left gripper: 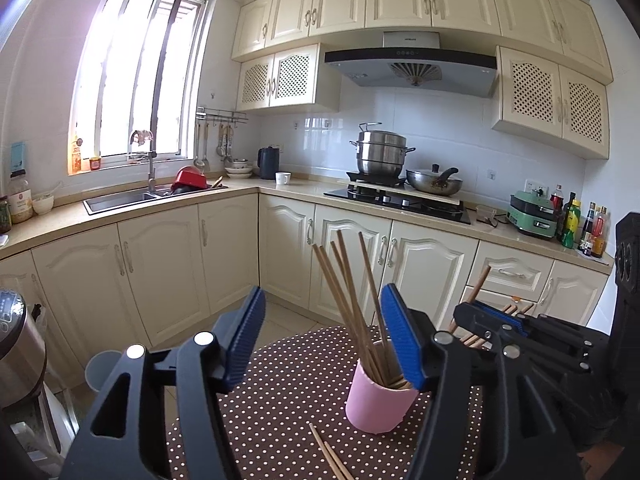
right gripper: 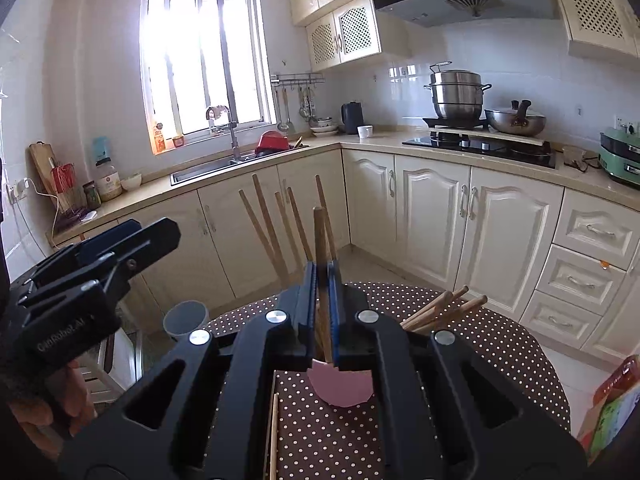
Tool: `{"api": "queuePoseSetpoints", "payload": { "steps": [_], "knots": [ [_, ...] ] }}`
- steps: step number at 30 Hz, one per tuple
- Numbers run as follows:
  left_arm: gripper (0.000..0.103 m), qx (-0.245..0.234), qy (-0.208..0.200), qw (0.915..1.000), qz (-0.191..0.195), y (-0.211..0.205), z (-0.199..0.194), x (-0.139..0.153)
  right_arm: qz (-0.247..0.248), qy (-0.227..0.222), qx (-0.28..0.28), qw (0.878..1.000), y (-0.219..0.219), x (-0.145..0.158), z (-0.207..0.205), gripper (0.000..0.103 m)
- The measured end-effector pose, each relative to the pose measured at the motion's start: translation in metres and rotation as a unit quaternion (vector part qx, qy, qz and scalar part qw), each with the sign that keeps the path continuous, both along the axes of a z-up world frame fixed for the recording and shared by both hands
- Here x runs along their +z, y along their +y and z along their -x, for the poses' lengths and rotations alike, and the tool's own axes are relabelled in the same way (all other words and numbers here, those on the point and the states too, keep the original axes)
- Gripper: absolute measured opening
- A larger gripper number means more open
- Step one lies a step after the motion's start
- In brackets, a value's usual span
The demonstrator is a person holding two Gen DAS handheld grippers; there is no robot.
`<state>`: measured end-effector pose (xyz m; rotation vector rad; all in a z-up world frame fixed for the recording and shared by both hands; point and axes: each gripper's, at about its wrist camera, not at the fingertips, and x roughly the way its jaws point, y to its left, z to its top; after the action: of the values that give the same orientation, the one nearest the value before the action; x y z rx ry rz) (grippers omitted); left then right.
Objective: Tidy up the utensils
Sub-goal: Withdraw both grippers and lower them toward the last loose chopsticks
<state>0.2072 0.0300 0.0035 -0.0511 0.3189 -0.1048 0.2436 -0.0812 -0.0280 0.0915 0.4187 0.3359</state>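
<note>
Kitchen setup with cream cabinets all round, and a small table (left gripper: 280, 400) covered in a brown polka dot cloth right up front. On it stands a pink cup (left gripper: 376, 404) with a bunch of wooden chopsticks (left gripper: 348, 300) sticking up out of it, fanned out and leaning every which way. Right gripper (right gripper: 323, 312) is directly over the cup, blue pads pinched tight on a single chopstick (right gripper: 320, 248) held upright, its lower end down at the cup's mouth. Left gripper (left gripper: 320, 340) is spread wide with nothing in it, one finger just in front of the cup's rim and the other off to the side over the cloth. A few more chopsticks (right gripper: 444, 312) lie loose on the table behind the right gripper, and another pair (left gripper: 330, 456) sits on the cloth in front of the cup. Further back there's the sink (left gripper: 120, 200) under the window and a steel steamer pot (left gripper: 380, 152) on the stove
</note>
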Motion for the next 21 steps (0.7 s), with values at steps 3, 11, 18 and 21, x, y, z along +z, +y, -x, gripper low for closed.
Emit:
{"api": "queuePoseSetpoints", "payload": {
  "steps": [3,11,18,21],
  "knots": [
    [0.061,0.006,0.003,1.0000,0.004,0.008,0.007,0.000,0.003,-0.004,-0.003,1.000,0.002,0.004,0.007,0.027],
    [0.061,0.019,0.011,0.9997,0.014,0.031,0.033,-0.001,0.005,-0.033,-0.012,0.999,0.003,0.019,0.037,0.072],
    [0.063,0.016,0.037,0.9990,0.017,0.040,0.056,-0.019,0.015,-0.071,-0.031,0.997,0.001,0.016,0.080,0.095],
    [0.067,0.012,0.062,0.9977,0.025,0.043,0.061,-0.037,0.021,-0.075,-0.038,0.996,0.001,0.008,0.094,0.097]
  ]
}}
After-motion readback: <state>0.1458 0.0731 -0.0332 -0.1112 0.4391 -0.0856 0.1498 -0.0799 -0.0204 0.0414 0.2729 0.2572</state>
